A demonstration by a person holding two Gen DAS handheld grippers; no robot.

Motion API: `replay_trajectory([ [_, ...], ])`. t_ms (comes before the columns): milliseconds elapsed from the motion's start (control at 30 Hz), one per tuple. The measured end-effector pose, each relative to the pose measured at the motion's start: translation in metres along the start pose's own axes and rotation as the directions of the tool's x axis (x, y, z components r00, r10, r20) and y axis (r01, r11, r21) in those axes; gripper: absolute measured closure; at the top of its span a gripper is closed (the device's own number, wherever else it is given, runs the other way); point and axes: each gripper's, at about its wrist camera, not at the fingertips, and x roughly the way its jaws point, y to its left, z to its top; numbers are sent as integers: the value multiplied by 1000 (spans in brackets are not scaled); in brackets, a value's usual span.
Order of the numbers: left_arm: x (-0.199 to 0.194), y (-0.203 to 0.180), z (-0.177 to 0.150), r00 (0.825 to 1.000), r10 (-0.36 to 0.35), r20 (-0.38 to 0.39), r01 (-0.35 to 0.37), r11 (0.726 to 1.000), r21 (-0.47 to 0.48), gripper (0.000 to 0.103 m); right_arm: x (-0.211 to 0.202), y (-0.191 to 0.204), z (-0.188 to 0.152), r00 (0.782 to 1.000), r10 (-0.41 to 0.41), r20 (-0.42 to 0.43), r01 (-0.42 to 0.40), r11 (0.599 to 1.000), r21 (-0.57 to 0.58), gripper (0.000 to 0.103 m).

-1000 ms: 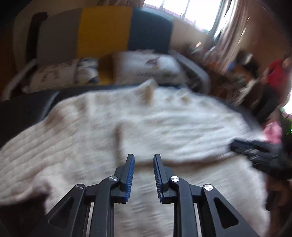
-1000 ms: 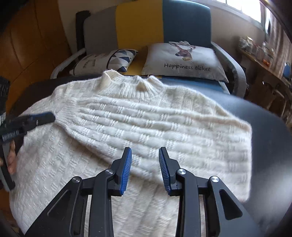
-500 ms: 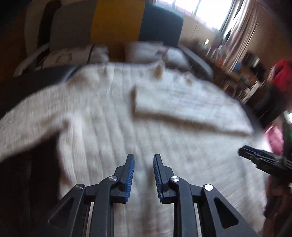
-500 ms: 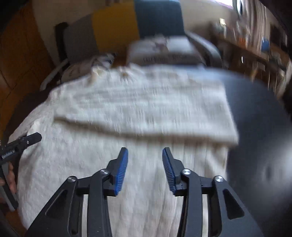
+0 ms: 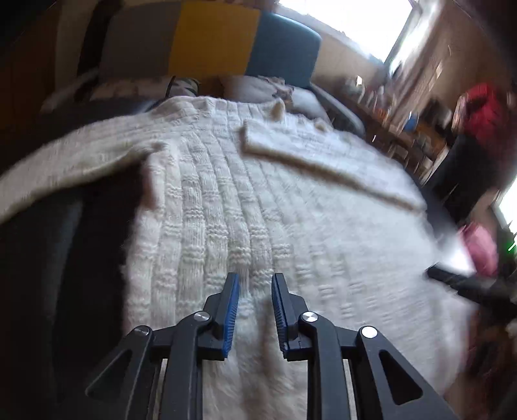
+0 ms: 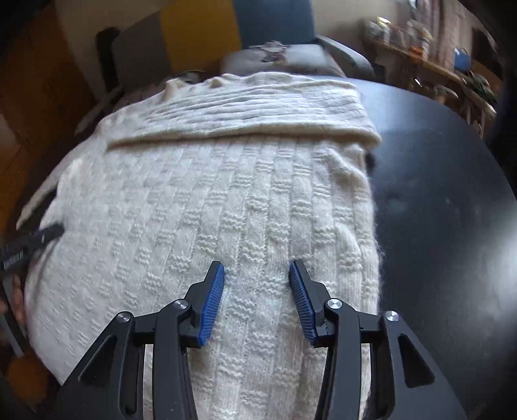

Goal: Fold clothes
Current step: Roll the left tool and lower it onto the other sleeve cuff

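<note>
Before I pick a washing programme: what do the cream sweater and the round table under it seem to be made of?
The sweater looks like a chunky wool or wool-like knit: raised basket-weave ribs and a fuzzy halo along its edge; the exact fibre can't be told. The table looks hard and smooth, dark with a dull sheen and soft window reflections, perhaps painted or laminated board.

Each hand-held gripper (image 6: 257, 284) is black, blue-padded, silver-screwed.

Home living room; colour-block sofa (image 6: 200, 35), printed cushions (image 6: 278, 58), cluttered shelf (image 6: 420, 55), curtained window (image 5: 349, 19)
</note>
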Motion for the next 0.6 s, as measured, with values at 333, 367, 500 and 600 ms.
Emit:
replay_trajectory([
  [333,-98,187,-3,971,-77,227,198,794,-575,75,-15,61,-14,995,92,48,-89,994,-58,54],
  [367,-106,205,-6,970,-46,241,186,776,-603,75,-12,67,-16,994,99,39,-97,994,-60,54],
  [500,-131,274,-17,961,64,269,158,672,-724,75,-4,88,-22,993,119,11,-117,988,-97,54],
  [600,-143,319,-25,947,130,294,170,575,-800,75,0,103,-22,993,118,-1,-117,984,-134,54],
])
